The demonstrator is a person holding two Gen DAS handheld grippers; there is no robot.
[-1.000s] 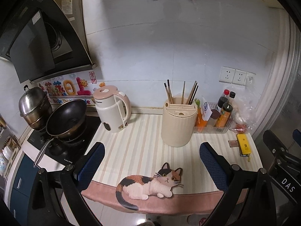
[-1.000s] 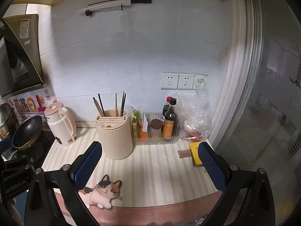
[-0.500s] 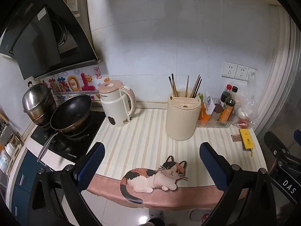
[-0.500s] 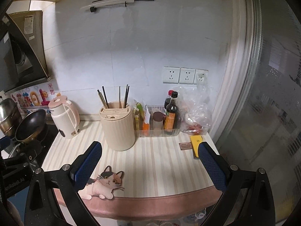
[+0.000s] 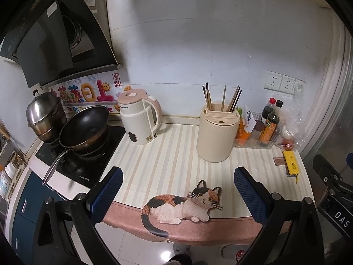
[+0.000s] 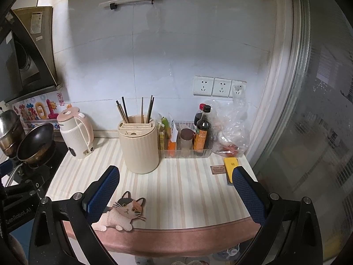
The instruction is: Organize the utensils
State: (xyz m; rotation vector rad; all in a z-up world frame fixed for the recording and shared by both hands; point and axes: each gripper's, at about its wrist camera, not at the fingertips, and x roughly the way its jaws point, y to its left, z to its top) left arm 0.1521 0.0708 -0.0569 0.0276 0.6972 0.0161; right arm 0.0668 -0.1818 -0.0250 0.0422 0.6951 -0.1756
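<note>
A cream ribbed utensil holder (image 5: 217,133) stands at the back of the striped counter mat (image 5: 167,161), with several chopsticks (image 5: 222,97) upright in it. It also shows in the right wrist view (image 6: 139,144), with its chopsticks (image 6: 136,109). My left gripper (image 5: 177,192) is open and empty, held off the counter's front edge. My right gripper (image 6: 176,191) is open and empty, also back from the front edge, to the right of the left one.
A pink-lidded kettle (image 5: 140,117) stands left of the holder. A wok (image 5: 85,128) and steel pot (image 5: 45,113) sit on the stove. A clear tray of sauce bottles (image 5: 260,130), a plastic bag (image 6: 231,128) and a yellow device (image 5: 291,165) are at the right.
Both grippers have drawn back from the counter and risen a little, so the holder and kettle look smaller and more floor shows. Both stay open and empty.
</note>
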